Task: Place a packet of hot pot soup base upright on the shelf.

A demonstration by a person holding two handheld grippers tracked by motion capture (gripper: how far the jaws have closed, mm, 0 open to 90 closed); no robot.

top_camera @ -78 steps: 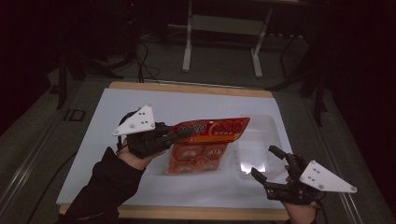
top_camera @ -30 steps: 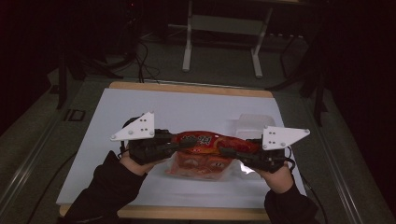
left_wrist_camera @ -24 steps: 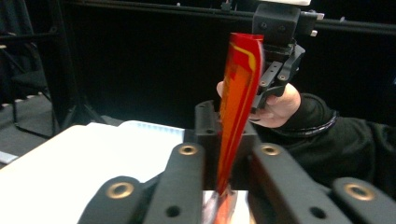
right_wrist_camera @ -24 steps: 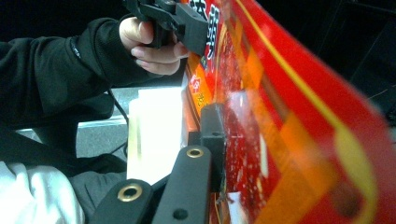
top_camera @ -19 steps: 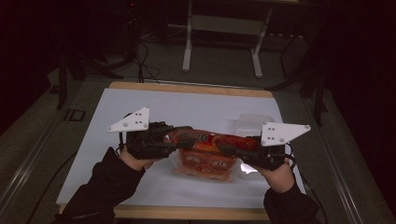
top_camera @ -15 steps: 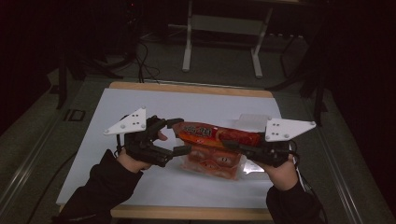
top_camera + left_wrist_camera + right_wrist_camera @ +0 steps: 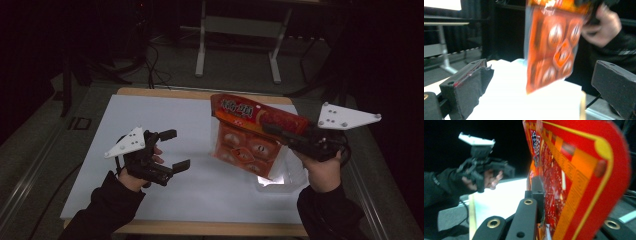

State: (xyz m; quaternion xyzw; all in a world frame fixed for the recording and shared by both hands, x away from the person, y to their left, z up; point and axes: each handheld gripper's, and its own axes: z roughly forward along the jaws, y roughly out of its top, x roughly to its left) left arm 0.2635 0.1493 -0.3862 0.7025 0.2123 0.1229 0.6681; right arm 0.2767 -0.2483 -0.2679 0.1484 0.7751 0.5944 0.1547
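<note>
High view: white board [image 7: 165, 125] lying under everything. Snack bag [image 7: 252, 135] hanging above clear tray [image 7: 292, 181], looking light, floppy, slick; stiffer top seal seeming best hold. Right gripper [image 7: 280, 131] clamping that seal. Left gripper [image 7: 174, 150] having just been opening, jaws spread, gripping nothing.

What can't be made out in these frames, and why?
- Print on the snack bag: blurred in the left gripper view; too small in the high view.
- Clear tray: mostly behind the bag in the high view.
- Right claw pads: covered by the bag's red top in the right gripper view.
</note>
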